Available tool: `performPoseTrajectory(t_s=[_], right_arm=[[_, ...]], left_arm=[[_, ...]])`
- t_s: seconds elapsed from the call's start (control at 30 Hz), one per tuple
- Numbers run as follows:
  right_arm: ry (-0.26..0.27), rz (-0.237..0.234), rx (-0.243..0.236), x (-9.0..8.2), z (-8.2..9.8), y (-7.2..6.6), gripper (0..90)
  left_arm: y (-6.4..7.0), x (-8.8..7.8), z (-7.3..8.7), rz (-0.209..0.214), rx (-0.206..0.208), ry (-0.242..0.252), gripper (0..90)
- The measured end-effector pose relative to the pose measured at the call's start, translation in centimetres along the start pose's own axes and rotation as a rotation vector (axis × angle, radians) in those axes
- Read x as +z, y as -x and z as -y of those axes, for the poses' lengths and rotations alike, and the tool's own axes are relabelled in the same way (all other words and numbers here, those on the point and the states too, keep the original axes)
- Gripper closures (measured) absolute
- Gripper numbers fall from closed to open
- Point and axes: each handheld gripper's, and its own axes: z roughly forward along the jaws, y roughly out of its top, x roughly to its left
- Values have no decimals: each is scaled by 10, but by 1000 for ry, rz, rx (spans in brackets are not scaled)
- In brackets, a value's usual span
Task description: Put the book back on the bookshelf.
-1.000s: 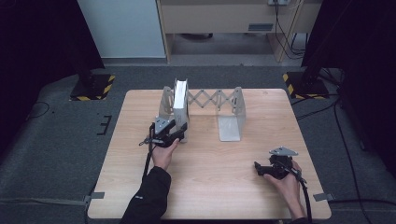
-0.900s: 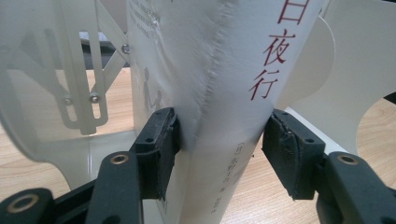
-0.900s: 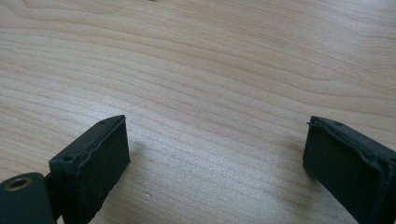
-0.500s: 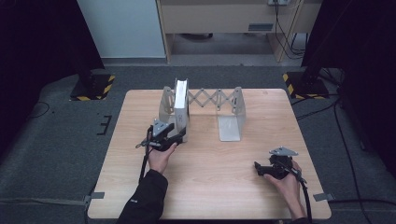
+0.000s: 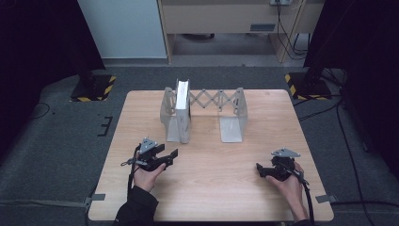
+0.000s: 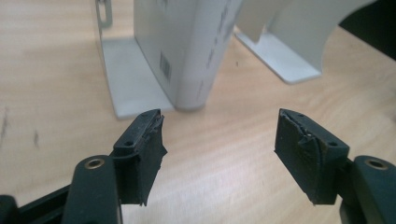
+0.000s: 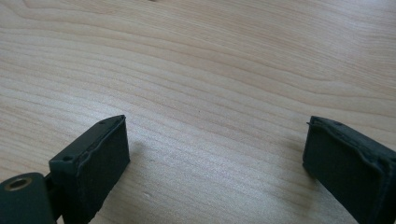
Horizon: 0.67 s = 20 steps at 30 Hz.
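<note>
Now released, left gripper jaws just opened, empty; right gripper agape; upright book may topple, rack stretched wide

The book's top is cut off, and its spine print is too blurred to read.

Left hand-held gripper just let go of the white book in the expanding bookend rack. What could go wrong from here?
1. The white book stands upright against the left end plate alone; the right end plate is far off, so a bump could topple it rightward.
2. The left hand-held gripper, whose jaws have just been opening with nothing between them, sits close to the book's spine; a careless swing could clip it.
3. The scissor links are stretched; pushing the rack might shift it.
</note>
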Motion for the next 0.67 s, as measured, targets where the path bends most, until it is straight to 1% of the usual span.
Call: performPoseTrajectory(t_s=[0.07,0.13,0.2,0.27,0.33,0.43,0.47,0.5,0.6,0.67], right_arm=[[0,1,0,0,0,0,74],[0,0,0,0,0,0,74],[0,1,0,0,0,0,74],[0,1,0,0,0,0,74],[1,1,0,0,0,0,74],[1,-1,4,0,0,0,74],[3,-1,8,-1,0,1,78],[3,0,11,-1,1,1,82],[12,-8,38,-3,2,3,86],[5,-4,52,-5,2,8,96]], left_arm=[[-2,-3,6,-16,18,-32,301],[-5,-6,10,-20,13,-50,289],[-9,-9,16,-42,14,-74,279],[-12,-11,20,-50,13,-87,273],[-16,-14,24,-63,7,-112,259],[-20,-17,30,-71,24,-141,229],[-21,-18,32,-79,28,-153,224],[-22,-20,34,-89,31,-156,223],[-29,-23,39,-132,43,-174,216],[-33,-24,40,-158,50,-181,212]])
